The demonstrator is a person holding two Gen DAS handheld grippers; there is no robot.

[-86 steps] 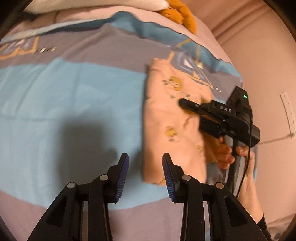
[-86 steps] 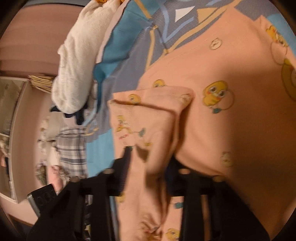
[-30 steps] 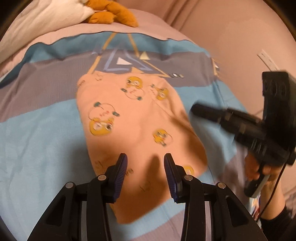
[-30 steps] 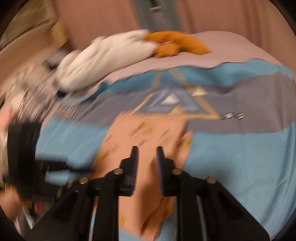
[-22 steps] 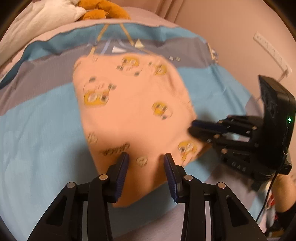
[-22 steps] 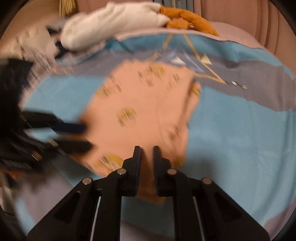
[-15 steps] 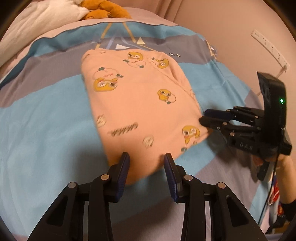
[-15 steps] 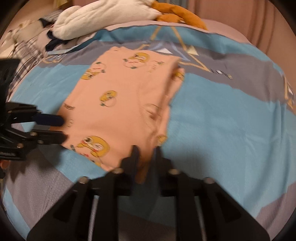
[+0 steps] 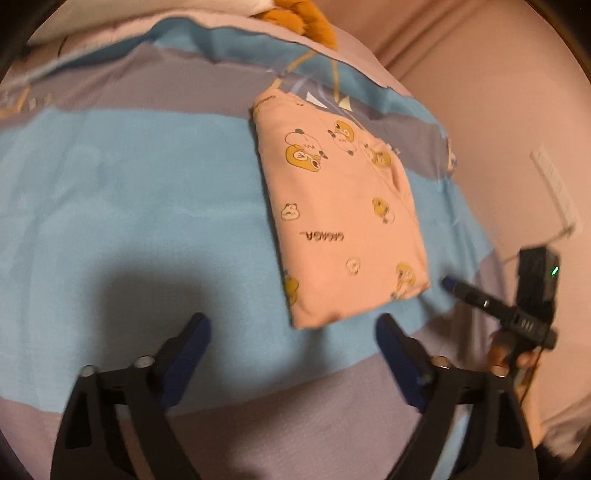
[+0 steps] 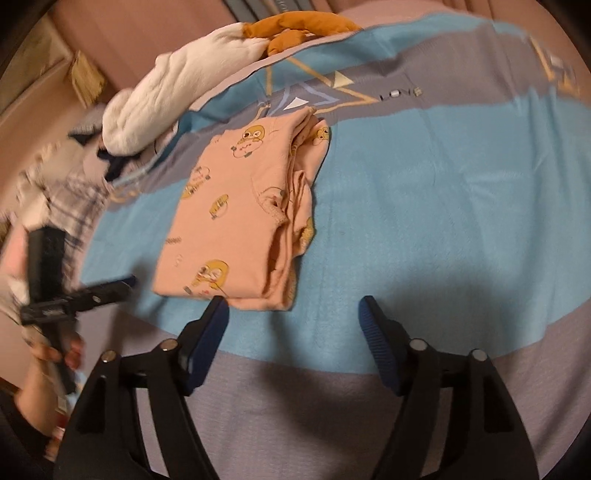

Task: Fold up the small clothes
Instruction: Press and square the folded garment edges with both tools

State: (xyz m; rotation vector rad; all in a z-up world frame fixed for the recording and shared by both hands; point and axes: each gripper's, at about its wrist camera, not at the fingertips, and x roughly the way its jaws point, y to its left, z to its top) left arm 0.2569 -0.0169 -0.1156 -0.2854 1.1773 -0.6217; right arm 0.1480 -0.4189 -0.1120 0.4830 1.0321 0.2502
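Folded peach garment (image 9: 343, 225) lies beyond the spread left tongs (image 9: 291, 332).

A bed takes up the room, its blue and grey striped bedspread (image 10: 461, 192) printed with gold triangles. A white pillow (image 10: 177, 96) and an orange plush toy (image 10: 295, 26) lie toward twelve o'clock; a pink wall (image 9: 491, 92) at two o'clock. Dim, warm light.

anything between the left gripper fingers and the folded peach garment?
Only bare blue bedspread. In the left wrist view the left gripper is open just short of the folded garment, touching nothing; the right wrist view agrees.
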